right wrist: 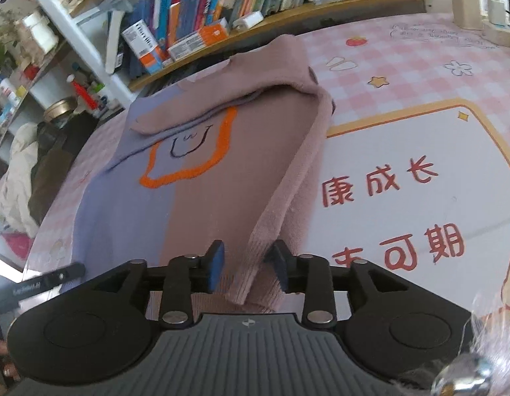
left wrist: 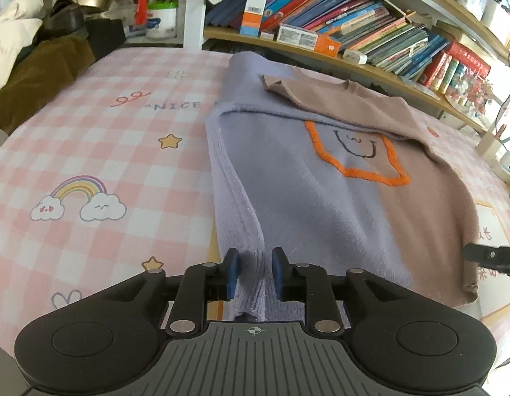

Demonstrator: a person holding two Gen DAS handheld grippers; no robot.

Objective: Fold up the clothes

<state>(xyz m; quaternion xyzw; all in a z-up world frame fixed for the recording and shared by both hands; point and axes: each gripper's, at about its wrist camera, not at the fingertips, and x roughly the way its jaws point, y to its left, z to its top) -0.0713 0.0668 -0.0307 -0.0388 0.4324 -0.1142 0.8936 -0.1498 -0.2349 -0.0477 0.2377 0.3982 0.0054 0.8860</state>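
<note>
A sweater (left wrist: 321,178), half lavender and half dusty pink with an orange-outlined face, lies flat on the checked cloth, both sleeves folded in over the chest. My left gripper (left wrist: 254,272) stands at the lavender corner of the hem, its blue pads on either side of the folded edge with a gap, open. My right gripper (right wrist: 246,264) stands at the pink corner of the hem (right wrist: 251,283), pads spread on either side of the folded edge, open. The sweater also shows in the right wrist view (right wrist: 202,198). The tip of each gripper shows at the edge of the other's view.
A pink checked tablecloth (left wrist: 90,151) with cartoon prints covers the table. Bookshelves (left wrist: 354,23) full of books run along the far edge. A heap of brown and cream clothes (left wrist: 30,76) lies at the far left. Small boxes and chargers (right wrist: 486,10) sit at the far right.
</note>
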